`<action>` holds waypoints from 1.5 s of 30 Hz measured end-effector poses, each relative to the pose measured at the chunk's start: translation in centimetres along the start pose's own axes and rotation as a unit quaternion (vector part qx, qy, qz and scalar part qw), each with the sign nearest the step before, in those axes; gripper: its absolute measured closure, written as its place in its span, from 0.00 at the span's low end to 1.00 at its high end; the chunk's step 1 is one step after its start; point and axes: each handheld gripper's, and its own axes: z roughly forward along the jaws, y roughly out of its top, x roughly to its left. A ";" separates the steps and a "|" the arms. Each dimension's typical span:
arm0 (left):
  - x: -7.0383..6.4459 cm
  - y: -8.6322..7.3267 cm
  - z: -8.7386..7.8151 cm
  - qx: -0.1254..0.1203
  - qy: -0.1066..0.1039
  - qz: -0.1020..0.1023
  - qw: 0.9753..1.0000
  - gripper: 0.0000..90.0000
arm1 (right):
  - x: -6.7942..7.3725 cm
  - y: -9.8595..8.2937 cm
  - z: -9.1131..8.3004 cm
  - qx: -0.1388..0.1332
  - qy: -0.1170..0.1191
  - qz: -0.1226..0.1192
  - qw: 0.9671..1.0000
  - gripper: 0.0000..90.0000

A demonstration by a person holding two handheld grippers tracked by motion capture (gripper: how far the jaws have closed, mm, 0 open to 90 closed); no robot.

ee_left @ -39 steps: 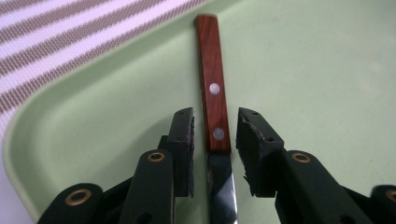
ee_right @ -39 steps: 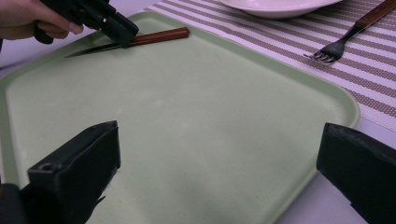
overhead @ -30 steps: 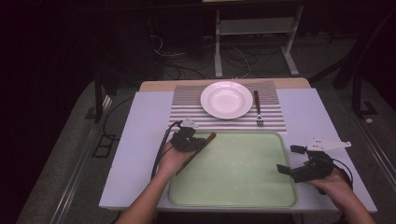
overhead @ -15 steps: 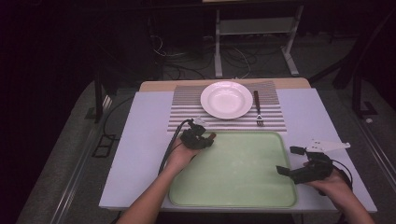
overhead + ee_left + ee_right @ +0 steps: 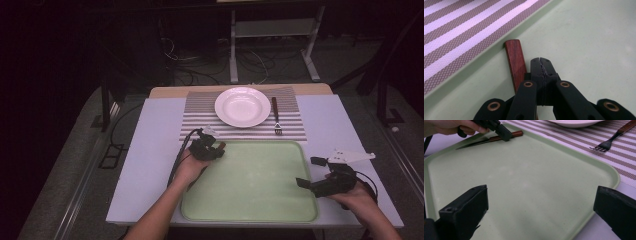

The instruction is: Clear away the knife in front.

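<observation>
My left claw [image 5: 216, 148] sits over the far left corner of the green tray [image 5: 260, 200]. In the left gripper view its two black jaws are pressed tight together at the tips, with no gap. A knife [image 5: 516, 61] with a red-brown wood handle lies on the tray just beside the jaws, along the tray's far rim. In the right gripper view the left claw [image 5: 504, 134] comes down right on the knife [image 5: 486, 140], where the handle meets the dark blade, and I cannot tell if the jaws pinch it or just rest by it. The blade points toward the tray's left edge.

Past the tray's far rim lies a striped mat [image 5: 200, 117] at the worktop's far edge. A white plate [image 5: 242, 106] sits in the middle of the mat. A fork [image 5: 276, 117] with a wood handle lies just right of the plate, apart from it, tines toward me.

My right claw [image 5: 311, 172] is at the tray's right edge, low over the rim. Its jaws are spread wide and hold nothing. The tray floor between them is bare.
</observation>
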 end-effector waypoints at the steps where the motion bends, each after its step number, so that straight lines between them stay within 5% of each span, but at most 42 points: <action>1: 0.1 -0.1 -0.1 0.001 0.001 0.000 1.000 0.99 | 0.0 0.0 0.0 0.000 0.000 0.000 1.000 0.00; 29: 1.8 -3.7 -3.7 0.003 0.000 -0.043 0.999 0.99 | 0.0 0.0 -0.2 -0.001 -0.003 0.003 1.000 0.00; 45: 2.3 -4.9 -5.1 0.008 0.004 -0.046 0.999 0.98 | 0.0 -0.1 -0.1 0.000 -0.003 0.002 1.000 0.00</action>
